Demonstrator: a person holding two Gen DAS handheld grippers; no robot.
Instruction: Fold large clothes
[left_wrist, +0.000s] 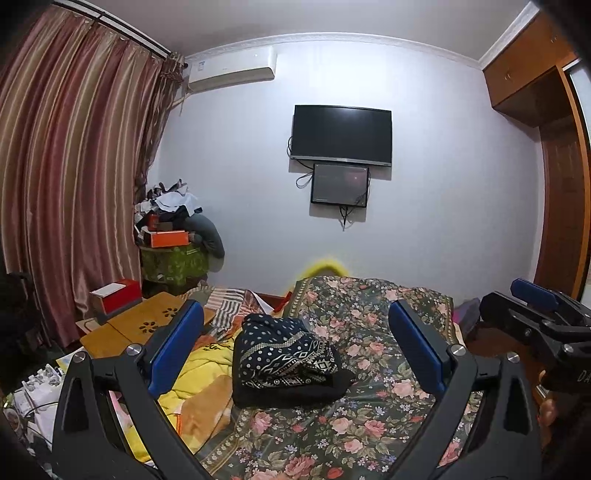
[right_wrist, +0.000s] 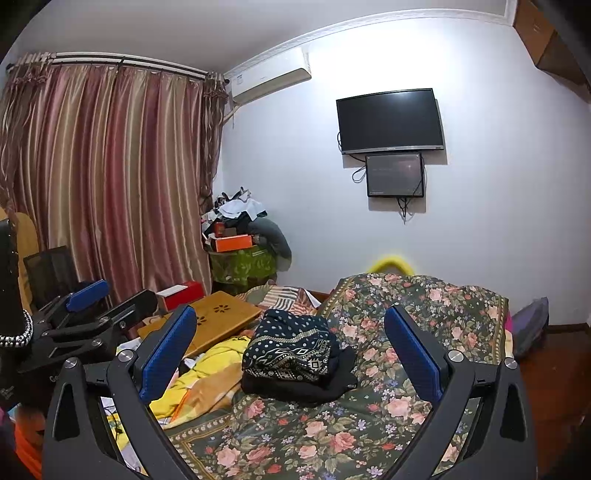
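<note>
A folded dark navy garment with white dots and geometric bands (left_wrist: 286, 356) lies on a black folded piece on the floral bedspread (left_wrist: 369, 417). It also shows in the right wrist view (right_wrist: 295, 350) on the same bedspread (right_wrist: 332, 435). My left gripper (left_wrist: 295, 347) is open and empty, held above the bed, with the garment between its blue pads. My right gripper (right_wrist: 291, 347) is open and empty too, framing the garment from a little further right. Each gripper shows at the edge of the other's view, right (left_wrist: 535, 306) and left (right_wrist: 88, 299).
A yellow blanket (left_wrist: 199, 384) lies bunched left of the garment. A wooden lap table (left_wrist: 147, 325) and a red box (left_wrist: 116, 295) sit beyond it. A cluttered stand (left_wrist: 173, 236) is by the curtain. A wardrobe (left_wrist: 561, 206) stands at right.
</note>
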